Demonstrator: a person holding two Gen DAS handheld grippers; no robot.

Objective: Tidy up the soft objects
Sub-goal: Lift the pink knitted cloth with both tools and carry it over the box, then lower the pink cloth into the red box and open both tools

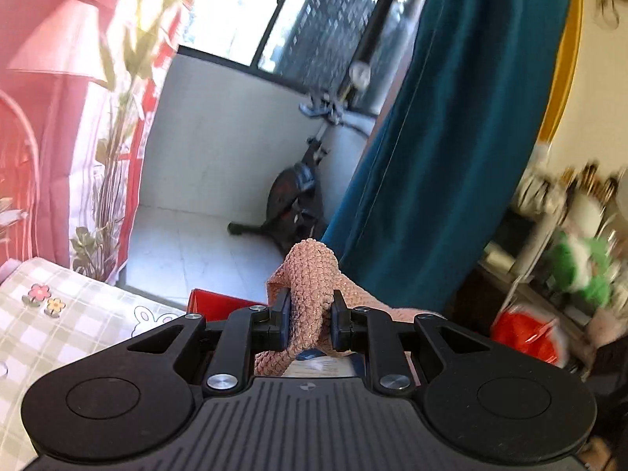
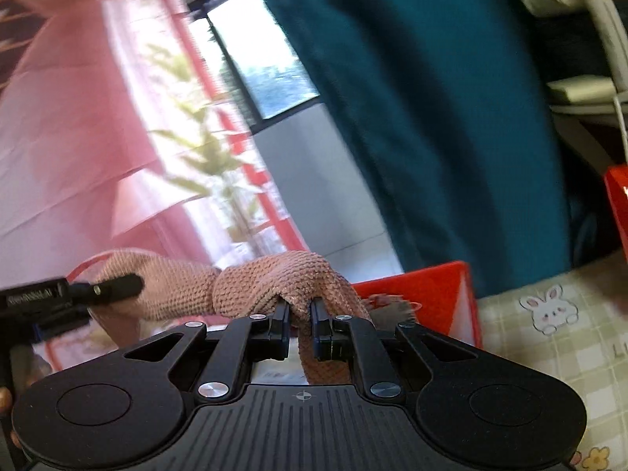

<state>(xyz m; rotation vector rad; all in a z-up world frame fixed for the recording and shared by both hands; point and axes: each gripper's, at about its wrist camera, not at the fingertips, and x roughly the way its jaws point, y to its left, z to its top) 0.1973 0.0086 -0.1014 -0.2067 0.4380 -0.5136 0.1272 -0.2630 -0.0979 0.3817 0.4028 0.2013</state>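
You are gripping a pink ribbed knitted cloth with both tools: the left gripper is pinching a thick fold, the right gripper is clamping a thinner fold, and the cloth is spanning between them above the checked bedsheet with cartoon rabbits. A red cardboard box is sitting just beyond. A teal curtain is hanging far right, a pink curtain far left.

The left gripper points slightly downward, jaws clamped on bunched pink knit cloth. The right gripper does likewise, pinching tighter.
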